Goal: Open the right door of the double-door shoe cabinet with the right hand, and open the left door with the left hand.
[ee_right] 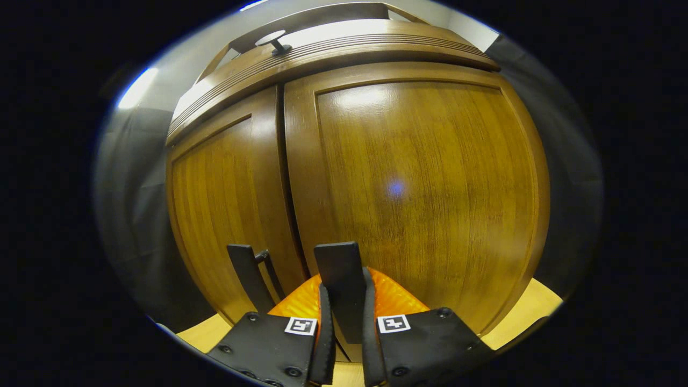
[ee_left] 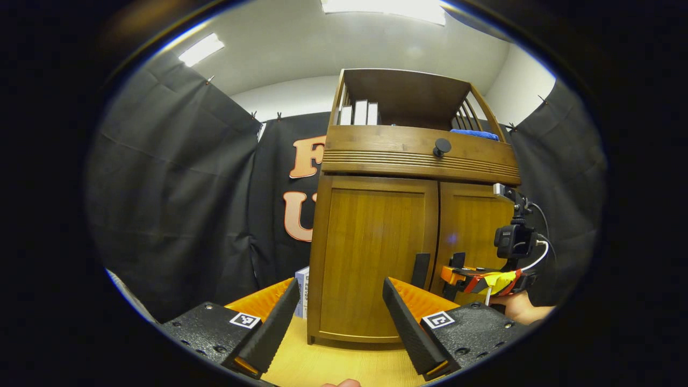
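The wooden shoe cabinet [ee_left: 408, 161] stands on the tabletop straight ahead with both doors shut. My left gripper [ee_left: 341, 285] is open and hangs in front of the left door [ee_left: 371, 258], short of its dark handle [ee_left: 420, 270]. In the left gripper view a hand [ee_left: 518, 307] holds my right gripper [ee_left: 457, 277] at the right door [ee_left: 470, 226]. In the right gripper view my right gripper [ee_right: 345, 306] is shut on the right door's flat dark handle [ee_right: 337, 269], one finger on each side. The left door's handle [ee_right: 248, 274] stands just left of it.
Above the doors runs a drawer with a round knob [ee_left: 442, 146]. The open shelf on top holds white books [ee_left: 359, 113] and a blue cloth [ee_left: 475, 134]. A white box [ee_left: 302, 290] stands on the light wooden tabletop [ee_left: 333, 365] beside the cabinet's left side. Black curtains hang all around.
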`<state>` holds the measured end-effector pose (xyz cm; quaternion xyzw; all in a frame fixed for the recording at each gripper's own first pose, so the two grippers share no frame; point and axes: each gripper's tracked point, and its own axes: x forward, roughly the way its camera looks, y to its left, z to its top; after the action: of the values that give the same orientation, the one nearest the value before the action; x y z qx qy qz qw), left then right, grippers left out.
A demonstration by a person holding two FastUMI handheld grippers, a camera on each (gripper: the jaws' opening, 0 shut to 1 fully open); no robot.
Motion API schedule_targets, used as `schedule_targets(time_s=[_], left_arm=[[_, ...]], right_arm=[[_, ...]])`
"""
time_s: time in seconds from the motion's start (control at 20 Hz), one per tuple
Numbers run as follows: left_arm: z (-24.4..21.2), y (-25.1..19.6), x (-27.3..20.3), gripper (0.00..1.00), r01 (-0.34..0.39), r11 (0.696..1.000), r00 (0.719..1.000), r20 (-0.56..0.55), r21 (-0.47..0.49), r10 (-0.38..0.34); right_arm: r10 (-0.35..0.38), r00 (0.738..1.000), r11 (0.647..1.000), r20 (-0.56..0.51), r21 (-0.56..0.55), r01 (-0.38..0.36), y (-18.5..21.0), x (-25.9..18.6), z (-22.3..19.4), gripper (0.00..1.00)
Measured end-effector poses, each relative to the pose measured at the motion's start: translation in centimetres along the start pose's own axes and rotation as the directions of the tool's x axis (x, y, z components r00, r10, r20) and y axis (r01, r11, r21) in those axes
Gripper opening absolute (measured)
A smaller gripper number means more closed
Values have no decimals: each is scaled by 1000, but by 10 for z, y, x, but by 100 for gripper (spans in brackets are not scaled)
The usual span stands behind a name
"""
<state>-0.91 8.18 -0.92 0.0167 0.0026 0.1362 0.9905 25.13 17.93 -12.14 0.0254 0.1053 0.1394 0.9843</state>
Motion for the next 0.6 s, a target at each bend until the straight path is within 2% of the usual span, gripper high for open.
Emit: schedule_targets(time_s=[0.15,0.2,0.35,0.4,0.6], left_arm=[[1,1,-5,92,-6,1000,1000,-3,4,6],[2,3,-7,92,-8,1000,1000,-1,8,8],[-1,7,-26,91,-13,1000,1000,2,18,13],[-1,7,-29,92,-14,1000,1000,1,19,14],[1,7,-33,91,-14,1000,1000,4,27,14]], right_arm=[[9,1000,1000,-4,16,-9,0,-4,-1,32],[18,1000,999,-4,31,-17,0,-6,-2,28],[43,999,999,-7,32,-43,3,-11,2,28],[51,999,998,-4,27,-50,4,-12,3,23],[93,996,996,8,12,-93,5,-32,4,28]])
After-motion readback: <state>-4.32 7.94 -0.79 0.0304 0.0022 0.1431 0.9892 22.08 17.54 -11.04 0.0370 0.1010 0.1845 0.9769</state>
